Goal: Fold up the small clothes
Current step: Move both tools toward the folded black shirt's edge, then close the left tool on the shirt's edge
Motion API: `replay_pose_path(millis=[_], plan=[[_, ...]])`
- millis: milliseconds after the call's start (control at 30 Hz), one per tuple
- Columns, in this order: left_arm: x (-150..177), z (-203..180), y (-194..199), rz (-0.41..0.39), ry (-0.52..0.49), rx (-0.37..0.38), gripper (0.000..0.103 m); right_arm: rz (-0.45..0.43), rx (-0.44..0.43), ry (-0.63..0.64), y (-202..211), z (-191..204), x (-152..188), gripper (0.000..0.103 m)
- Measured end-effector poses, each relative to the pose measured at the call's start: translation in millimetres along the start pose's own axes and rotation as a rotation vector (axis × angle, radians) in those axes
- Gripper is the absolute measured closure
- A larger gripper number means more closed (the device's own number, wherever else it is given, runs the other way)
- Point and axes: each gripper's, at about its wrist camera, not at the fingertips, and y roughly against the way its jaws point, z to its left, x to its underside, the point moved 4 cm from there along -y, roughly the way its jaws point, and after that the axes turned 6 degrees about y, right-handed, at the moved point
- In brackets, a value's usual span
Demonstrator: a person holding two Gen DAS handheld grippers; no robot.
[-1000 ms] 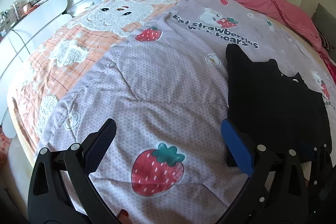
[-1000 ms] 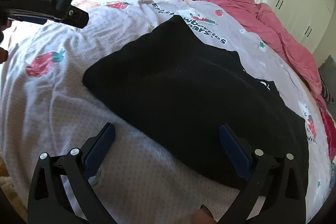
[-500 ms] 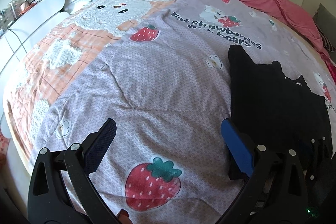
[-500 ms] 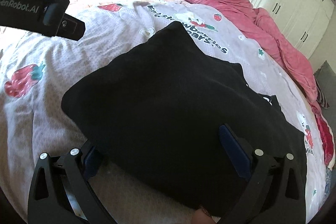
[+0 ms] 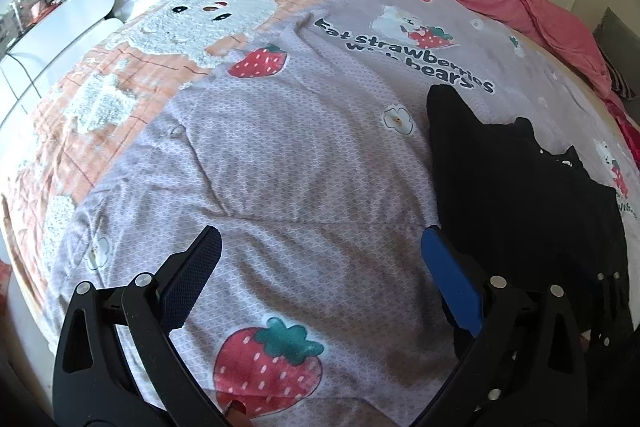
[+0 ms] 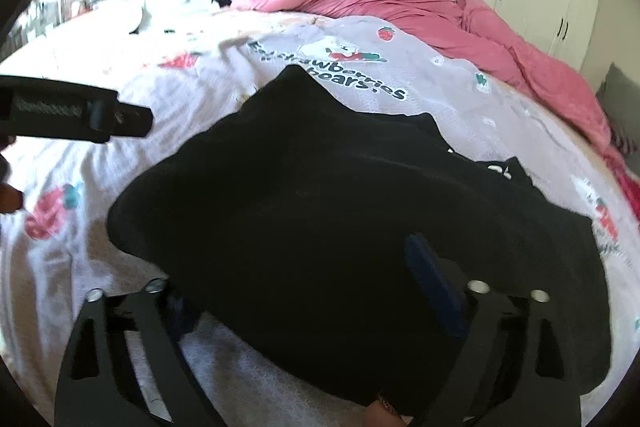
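On the strawberry-print bedspread (image 5: 280,155), the black garment (image 6: 328,211) lies spread to the right of the big printed strawberry (image 5: 268,367) and just below the "eat strawberries with bears" lettering (image 5: 416,55). The right gripper (image 6: 296,279) straddles the garment's near edge and its jaws have just been closing — the cloth bunches between the fingers, yet whether the pads already press it cannot be told. The left gripper (image 5: 320,255) hovers wide open and empty above the printed strawberry, beside the garment.

Right gripper's (image 6: 296,275) left pad, seemingly under black garment (image 6: 320,195)
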Motion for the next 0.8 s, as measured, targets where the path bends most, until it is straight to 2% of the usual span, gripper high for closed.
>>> replay_pose_path(millis=[67,167,200,333,467,633,700,800], plan=[[-0.9,-1.1,-0.6,-0.002,0.002,0.002,0.009,-0.023,-0.021,-0.01,4.5,-0.1,0.6,0.031],[-2.6,-3.0,-1.3,-0.002,0.006,0.01,0.009,-0.065,-0.045,0.002,13.1,3.7,-0.3,0.054],[-3.5,-4.2,-1.6,0.0,0.012,0.022,0.009,-0.08,-0.051,0.009,16.2,5.3,-0.8,0.062],[-8.3,-10.3,-1.2,0.012,0.042,0.093,0.009,-0.117,-0.057,0.004,24.6,4.9,-1.5,0.085],[-15.9,-19.4,-2.9,0.043,0.1,0.204,0.009,-0.134,-0.075,-0.005,31.4,4.3,-1.3,0.088],[-28.4,-37.9,-16.6,0.148,0.213,0.412,0.01,-0.137,-0.084,-0.015,36.6,3.9,0.8,0.09],[-32.5,-45.6,-26.5,0.18,0.224,0.43,0.01,-0.14,-0.092,-0.027,38.8,2.4,1.8,0.09],[-35.0,-55.9,-39.1,0.218,0.208,0.405,0.01,-0.146,-0.101,-0.038,41.8,1.2,3.9,0.091]])
